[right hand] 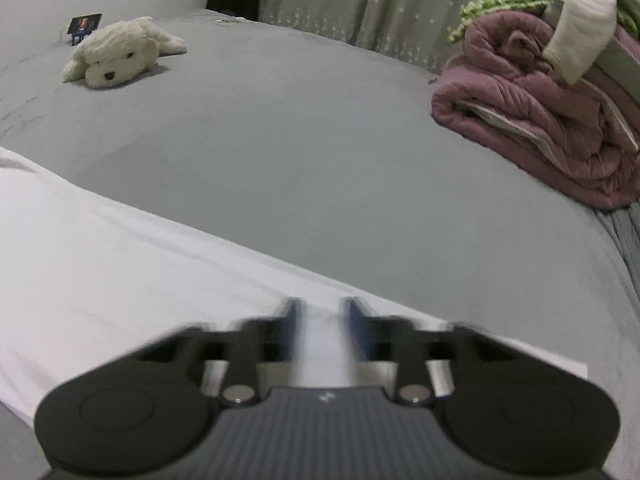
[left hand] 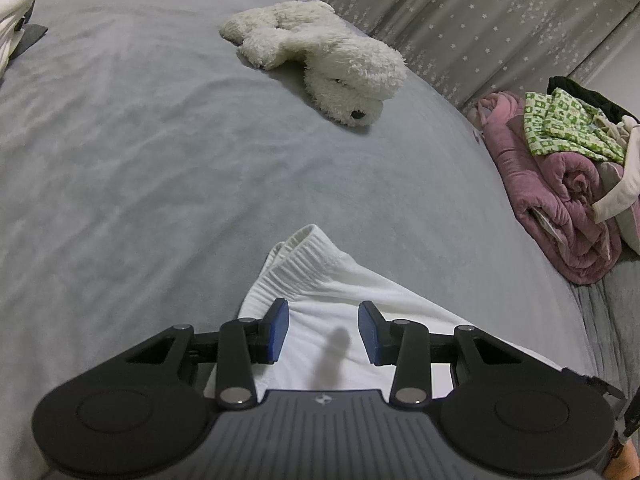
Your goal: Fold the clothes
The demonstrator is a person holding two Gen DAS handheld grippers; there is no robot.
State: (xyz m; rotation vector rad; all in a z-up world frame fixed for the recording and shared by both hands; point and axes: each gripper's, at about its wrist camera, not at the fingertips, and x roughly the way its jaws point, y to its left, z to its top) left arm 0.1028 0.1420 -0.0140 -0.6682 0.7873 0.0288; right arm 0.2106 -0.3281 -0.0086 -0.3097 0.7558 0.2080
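Bedroom in a home. A wide bed under a grey fleece bedsheet [left hand: 160, 152] fills both views. A cream plush toy dog [left hand: 320, 56] lies flat on it. At the bed's edge, a rolled mauve quilted blanket [right hand: 540, 120] is heaped with a green-and-white patterned garment [left hand: 568, 124] and other loose clothes. Behind hangs a grey-beige curtain printed with small white stars [left hand: 460, 12]. A small lit phone screen on a stand [right hand: 85, 24] stands near the toy.
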